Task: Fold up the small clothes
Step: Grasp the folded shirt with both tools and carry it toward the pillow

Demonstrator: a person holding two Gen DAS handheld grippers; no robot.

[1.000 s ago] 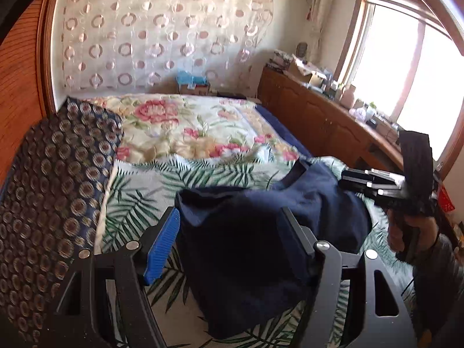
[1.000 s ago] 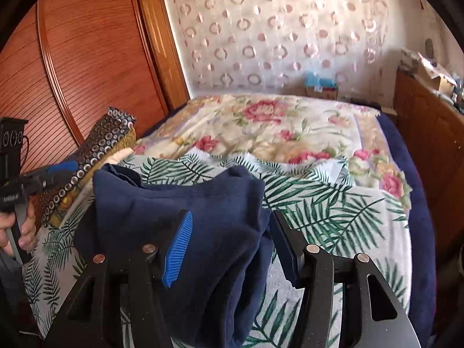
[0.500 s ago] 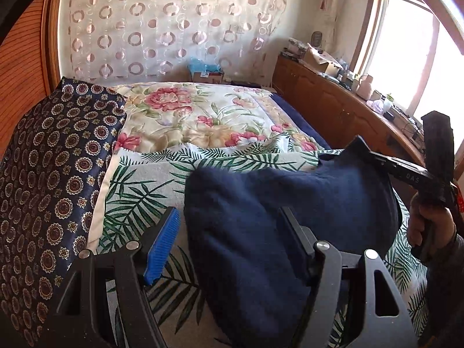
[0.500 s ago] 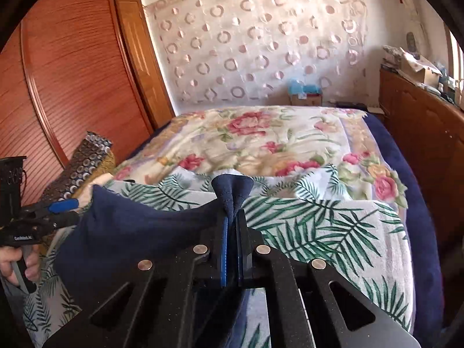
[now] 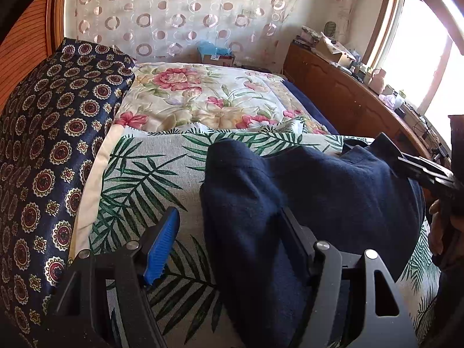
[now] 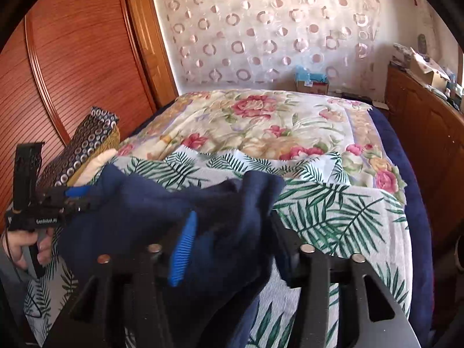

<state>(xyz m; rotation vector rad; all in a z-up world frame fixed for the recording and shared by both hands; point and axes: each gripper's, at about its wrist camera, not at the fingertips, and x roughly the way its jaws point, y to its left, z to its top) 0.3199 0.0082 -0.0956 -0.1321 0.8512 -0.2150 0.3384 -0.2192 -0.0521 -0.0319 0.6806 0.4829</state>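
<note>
Garment (image 5: 333,191): navy knit piece, soft and thick, bunched in a hump on the near part of the bed, between both grippers.
Bed cover (image 5: 145,174): palm-leaf sheet under the garment, floral quilt (image 5: 203,98) beyond it, patterned dark pillow (image 5: 43,145) at the left.
Right gripper (image 6: 232,240): jaws have just been opening; cloth lies between them, draped over the blue pad (image 6: 182,249), no longer pinched.
Left gripper (image 5: 229,240): jaws stand apart; cloth rests against the right finger only, not clamped.
Step in hand, judged: release and re-grip.
Advice: let the hump settle flat, then take the two corners of one edge before folding; avoid catching the sheet.
</note>
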